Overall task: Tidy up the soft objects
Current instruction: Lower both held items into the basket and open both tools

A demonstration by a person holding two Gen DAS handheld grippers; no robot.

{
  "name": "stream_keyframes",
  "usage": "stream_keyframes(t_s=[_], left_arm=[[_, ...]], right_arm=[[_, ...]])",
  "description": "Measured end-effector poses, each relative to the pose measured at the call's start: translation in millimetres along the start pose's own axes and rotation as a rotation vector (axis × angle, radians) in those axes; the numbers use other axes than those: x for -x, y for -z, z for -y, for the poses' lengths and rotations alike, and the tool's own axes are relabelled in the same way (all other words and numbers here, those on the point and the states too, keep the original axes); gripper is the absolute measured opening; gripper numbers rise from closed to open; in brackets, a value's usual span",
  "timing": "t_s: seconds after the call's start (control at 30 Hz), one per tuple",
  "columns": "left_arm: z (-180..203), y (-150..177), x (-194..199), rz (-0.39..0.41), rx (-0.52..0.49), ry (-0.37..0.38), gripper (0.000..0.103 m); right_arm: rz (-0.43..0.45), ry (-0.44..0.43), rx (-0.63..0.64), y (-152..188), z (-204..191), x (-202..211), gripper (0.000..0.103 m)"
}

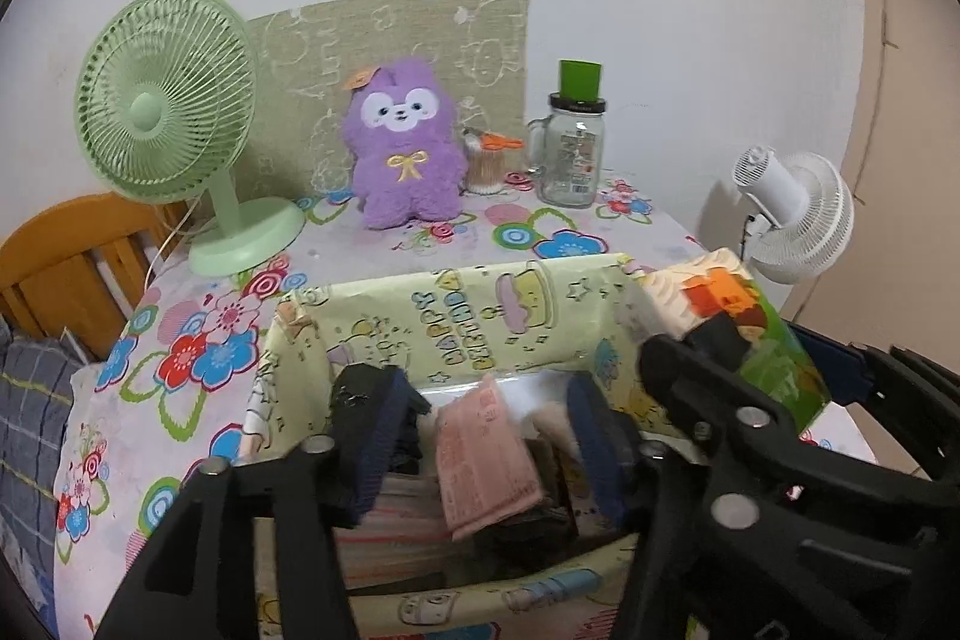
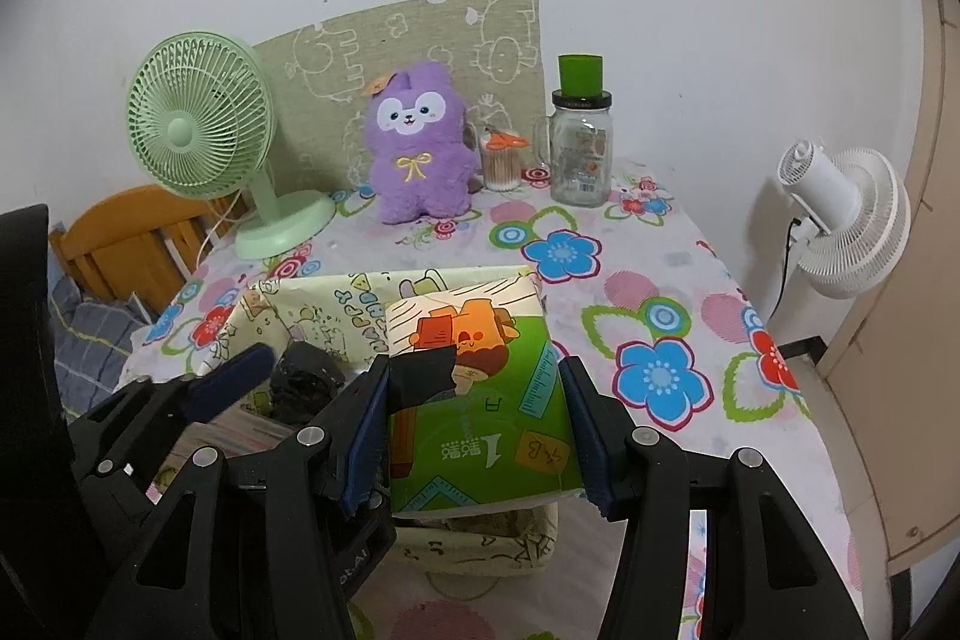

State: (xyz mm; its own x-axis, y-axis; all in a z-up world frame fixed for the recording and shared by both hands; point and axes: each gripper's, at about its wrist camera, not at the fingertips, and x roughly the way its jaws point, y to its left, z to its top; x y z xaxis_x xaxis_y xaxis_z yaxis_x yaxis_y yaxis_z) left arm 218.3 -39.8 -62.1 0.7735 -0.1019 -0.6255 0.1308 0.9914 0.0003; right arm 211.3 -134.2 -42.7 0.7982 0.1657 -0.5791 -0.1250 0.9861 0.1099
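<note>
I am partway through filling the fabric basket [image 1: 456, 316] that stands on the flowered counter [image 2: 690, 292], in front of the purple plush [image 2: 417, 148]. My right tongs [image 2: 474, 430] grip a soft tissue pack [image 2: 480, 400] by its two long sides, both blue pads pressed flat on the wrapper, and the pack hangs over the basket's right edge, not yet lowered inside. My left tongs [image 1: 486, 448] stand half wide above the basket's middle with nothing pinched; a folded pink cloth [image 1: 486, 454] lies between the pads without touching either, on top of dark and striped folded cloths already in the basket.

The step in hand, as I judge it, is putting the tissue pack away. The next move calls for shifting it toward the basket's centre, lowering it onto the free space beside the cloths, then easing the right pads apart. My left tongs crowd that space, so I judge they should clear out first or hold the basket wall steady.

Writing: the pack's wrapper shows a large "1" and Chinese characters seen upside down, which I cannot read. The basket lining carries cartoon lettering, seemingly "HAPPY" plus a second word that I cannot make out.
</note>
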Motion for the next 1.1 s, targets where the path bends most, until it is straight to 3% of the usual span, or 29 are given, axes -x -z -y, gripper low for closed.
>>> stream_keyframes(t_s=[0.1, 0.4, 0.97, 1.03, 1.1], left_arm=[[-7, 0, -3, -0.008, 0.024, -0.017, 0.074], [-13, 5, -4, -0.038, 0.005, -0.002, 0.085], [-25, 5, -8, -0.034, 0.021, -0.02, 0.089], [-27, 5, -10, -0.034, 0.027, -0.024, 0.089], [-28, 5, -11, -0.036, 0.028, -0.03, 0.089]], right_arm=[[-0.007, -0.011, 0.001, 0, -2, -4, 0.058], [-0.021, -0.029, 0.028, -2, -14, -20, 0.057], [-0.033, -0.036, 0.053, -9, -26, -46, 0.058], [-0.039, -0.039, 0.051, -9, -26, -49, 0.062], [-0.034, -0.03, 0.047, -9, -27, -51, 0.078]])
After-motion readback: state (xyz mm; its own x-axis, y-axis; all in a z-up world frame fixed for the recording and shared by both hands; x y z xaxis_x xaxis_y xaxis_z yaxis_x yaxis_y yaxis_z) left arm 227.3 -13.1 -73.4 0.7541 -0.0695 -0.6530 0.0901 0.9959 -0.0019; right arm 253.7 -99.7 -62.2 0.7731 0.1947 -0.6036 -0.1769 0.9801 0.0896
